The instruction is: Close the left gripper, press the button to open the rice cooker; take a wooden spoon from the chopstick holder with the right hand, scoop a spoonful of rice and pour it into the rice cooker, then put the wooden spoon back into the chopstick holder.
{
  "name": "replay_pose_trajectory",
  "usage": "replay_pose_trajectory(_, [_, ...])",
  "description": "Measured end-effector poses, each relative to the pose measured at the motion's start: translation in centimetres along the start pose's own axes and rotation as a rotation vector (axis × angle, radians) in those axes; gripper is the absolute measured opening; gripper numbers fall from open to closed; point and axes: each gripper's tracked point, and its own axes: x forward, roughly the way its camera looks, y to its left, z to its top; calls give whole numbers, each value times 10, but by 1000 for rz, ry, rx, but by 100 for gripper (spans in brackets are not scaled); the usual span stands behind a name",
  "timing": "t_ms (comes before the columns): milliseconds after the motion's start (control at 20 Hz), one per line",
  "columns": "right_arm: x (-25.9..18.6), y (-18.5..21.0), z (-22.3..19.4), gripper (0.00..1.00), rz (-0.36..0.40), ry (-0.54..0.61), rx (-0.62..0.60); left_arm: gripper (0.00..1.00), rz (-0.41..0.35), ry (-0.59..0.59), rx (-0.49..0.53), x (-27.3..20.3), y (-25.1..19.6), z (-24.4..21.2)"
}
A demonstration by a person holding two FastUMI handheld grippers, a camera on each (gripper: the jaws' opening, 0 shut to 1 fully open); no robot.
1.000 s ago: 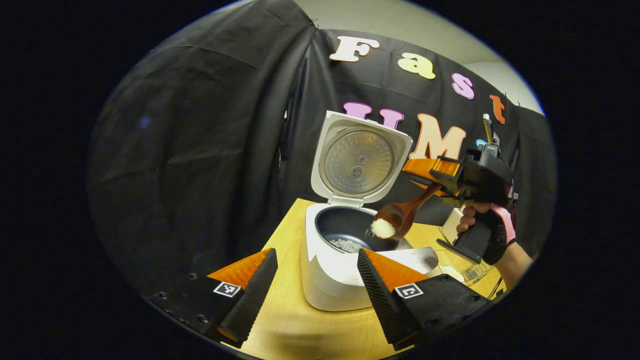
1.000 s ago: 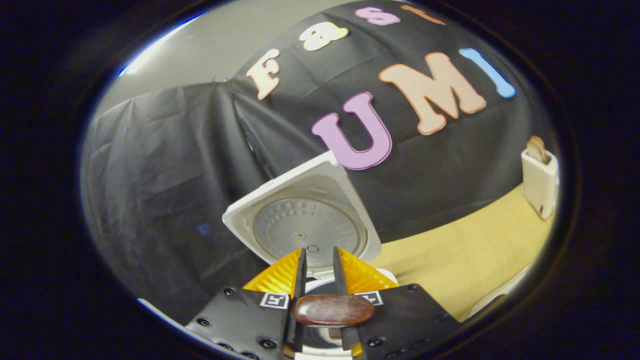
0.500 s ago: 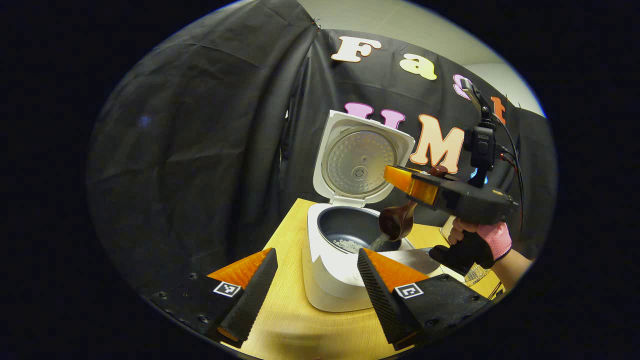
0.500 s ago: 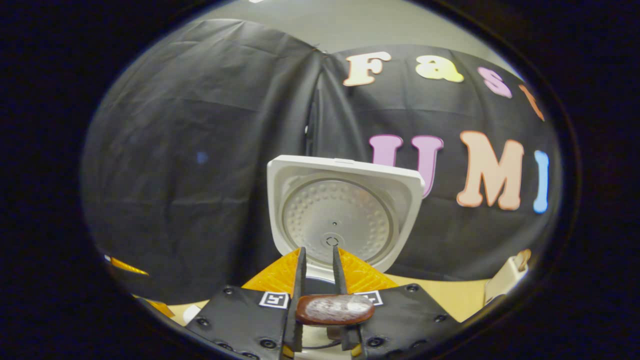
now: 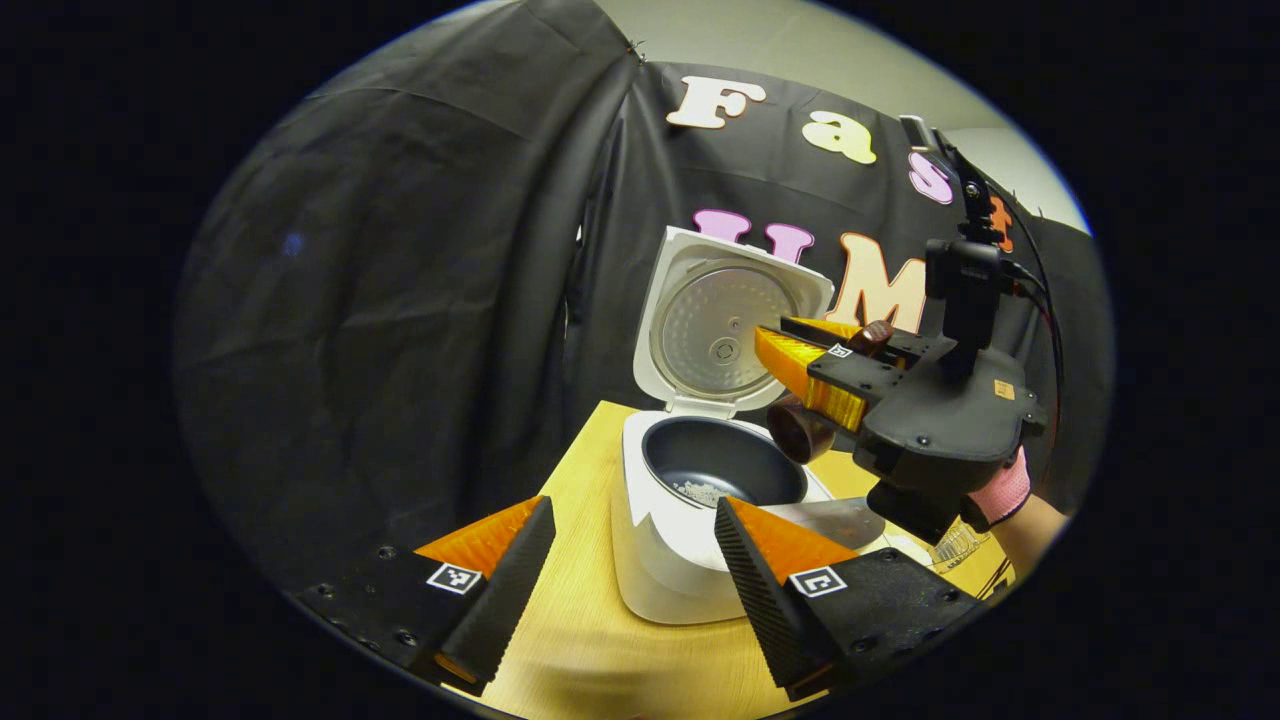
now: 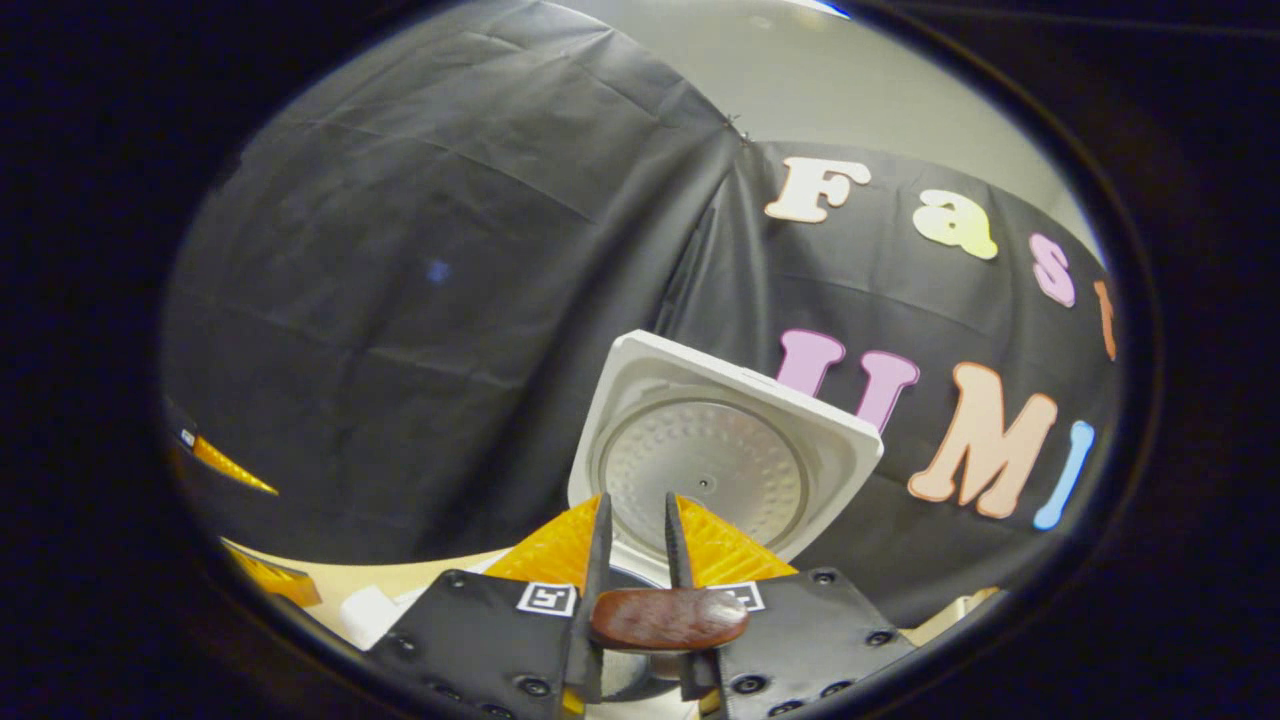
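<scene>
The white rice cooker (image 5: pixel 660 560) stands on the wooden table with its lid (image 5: pixel 735 325) up; a little rice (image 5: pixel 705 491) lies in the dark inner pot. My right gripper (image 5: pixel 778 332) hovers over the pot's right rim, shut on the wooden spoon (image 5: pixel 800 430), whose bowl hangs just under the fingers, turned over. In the right gripper view the gripper (image 6: pixel 636 505) pinches the spoon handle (image 6: pixel 668 618), with the lid (image 6: pixel 720 460) straight ahead. My left gripper (image 5: pixel 633 505) stands open in front of the cooker, holding nothing.
A gloved hand (image 5: pixel 1000 490) holds the right gripper. A shiny metal vessel (image 5: pixel 845 520) and a wire basket (image 5: pixel 950 545) sit right of the cooker. The light wooden table (image 5: pixel 580 610) runs to the black cloth wall behind.
The right gripper has rolled over and lifted a little above the pot. The spoon turned from bowl-up with rice to bowl-down, and the rice fell into the pot. The left gripper stayed put.
</scene>
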Motion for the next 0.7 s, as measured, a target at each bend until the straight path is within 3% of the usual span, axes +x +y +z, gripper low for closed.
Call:
replay_pose_trajectory(250, [-13,-46,11,32,-32,5,342,95,-39,-13,14,0,-21,6])
replay_pose_trajectory(400, [-25,-96,9,32,-78,2,552,95,-72,-17,30,5,-42,9])
replay_pose_trajectory(700, [-83,-203,1,31,-249,-55,734,95,-139,-25,51,10,-84,13])
